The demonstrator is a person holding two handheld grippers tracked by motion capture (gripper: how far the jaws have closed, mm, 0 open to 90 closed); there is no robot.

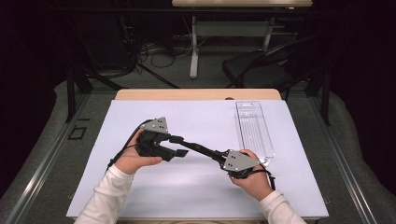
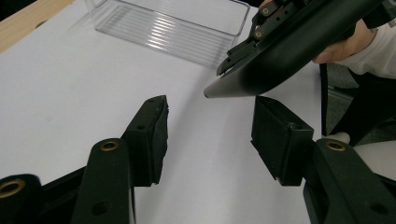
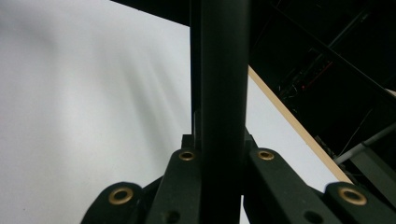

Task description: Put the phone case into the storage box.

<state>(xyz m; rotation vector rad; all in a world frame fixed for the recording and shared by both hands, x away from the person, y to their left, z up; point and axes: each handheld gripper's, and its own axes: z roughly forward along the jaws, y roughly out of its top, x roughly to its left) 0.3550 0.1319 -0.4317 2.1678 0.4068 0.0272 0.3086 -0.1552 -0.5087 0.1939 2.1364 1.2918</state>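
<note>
Black bar (image 3: 219, 93) clamped in right gripper (image 1: 219, 156), left gripper (image 2: 210, 126) apparently agape beside its tip.

You are at a table (image 1: 196, 94) with a light wooden top, its far edge showing as a pale strip. A large white sheet (image 1: 140, 196) covers nearly the whole top and reaches the near edge in front of you. Directly on the sheet, towards your far right, lies a long clear plastic tray (image 1: 254, 126) with a ribbed floor, its length running away from you and its near end close to your right hand. In the left gripper view the same tray (image 2: 173, 25) lies flat on the white sheet (image 2: 70, 93), beside the wooden edge (image 2: 28, 21). The table stands on grey floor (image 1: 42, 154)
</note>
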